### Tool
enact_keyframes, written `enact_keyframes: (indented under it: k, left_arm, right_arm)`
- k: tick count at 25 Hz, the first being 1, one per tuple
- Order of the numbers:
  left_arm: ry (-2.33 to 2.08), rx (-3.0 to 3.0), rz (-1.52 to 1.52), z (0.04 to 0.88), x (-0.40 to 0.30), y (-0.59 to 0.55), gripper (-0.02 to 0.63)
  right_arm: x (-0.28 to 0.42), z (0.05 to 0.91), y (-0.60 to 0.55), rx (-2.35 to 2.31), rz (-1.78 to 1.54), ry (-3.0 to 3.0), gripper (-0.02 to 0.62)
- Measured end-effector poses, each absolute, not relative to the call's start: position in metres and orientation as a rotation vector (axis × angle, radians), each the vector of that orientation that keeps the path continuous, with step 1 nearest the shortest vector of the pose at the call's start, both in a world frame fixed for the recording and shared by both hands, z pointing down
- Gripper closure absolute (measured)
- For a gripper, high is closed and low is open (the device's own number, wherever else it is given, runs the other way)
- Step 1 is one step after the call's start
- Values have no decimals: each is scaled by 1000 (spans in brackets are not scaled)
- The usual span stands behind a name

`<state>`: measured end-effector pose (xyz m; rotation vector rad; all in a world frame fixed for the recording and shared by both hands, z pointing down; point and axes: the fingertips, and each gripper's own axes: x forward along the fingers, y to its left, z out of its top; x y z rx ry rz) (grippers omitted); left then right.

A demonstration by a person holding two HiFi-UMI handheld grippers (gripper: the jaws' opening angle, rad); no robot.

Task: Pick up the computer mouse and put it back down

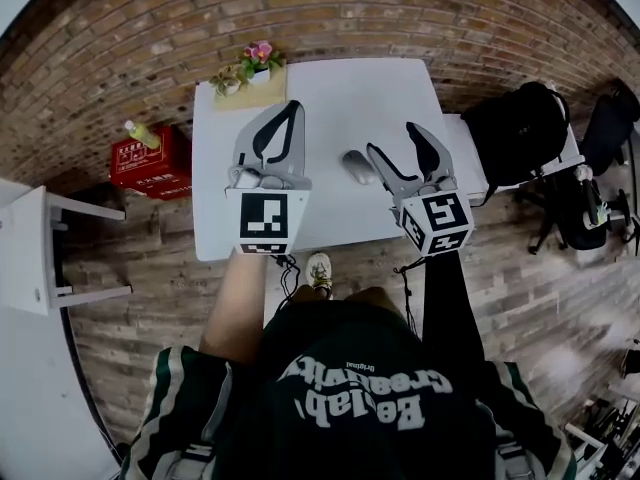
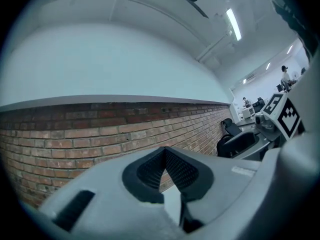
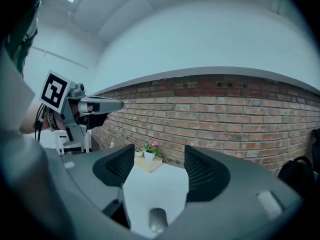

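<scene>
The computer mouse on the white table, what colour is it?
Grey. The computer mouse shows best in the right gripper view.

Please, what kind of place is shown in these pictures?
Most likely an office or lab workspace: a white rectangular table with a grey computer mouse stands by a red brick wall, black swivel chairs stand nearby, and long strip lights hang overhead.

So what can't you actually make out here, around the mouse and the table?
Mouse: head view, its right edge sits behind the right gripper's fingers; details too small.
Table: left gripper view, only a sliver shows; the left gripper's body blocks the rest, mouse included.
Red crate: head view, its print is too small to read.
</scene>
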<state>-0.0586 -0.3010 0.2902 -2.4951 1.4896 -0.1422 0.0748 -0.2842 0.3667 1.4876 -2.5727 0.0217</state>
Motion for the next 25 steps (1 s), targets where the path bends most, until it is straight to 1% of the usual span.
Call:
enact_keyframes:
  k: [3, 8, 12, 20, 25]
  left_arm:
    - [1453, -2521, -139, 296, -55, -315, 600]
    - [1381, -2565, -111, 301, -49, -336, 600]
    - [1343, -2596, -109, 309, -45, -347, 600]
    - [1330, -2625, -143, 328, -42, -362, 600]
    - [1342, -2644, -157, 338, -41, -367, 600]
  right_arm:
    - [72, 374, -294, 1490, 64, -2571, 296]
    - [68, 382, -315, 1498, 149, -2575, 307]
    - [64, 394, -325, 1469, 244, -2566, 297]
    - [69, 435, -339, 1381, 234, -2380, 291]
    - [60, 467, -344, 1213, 316, -2322, 291]
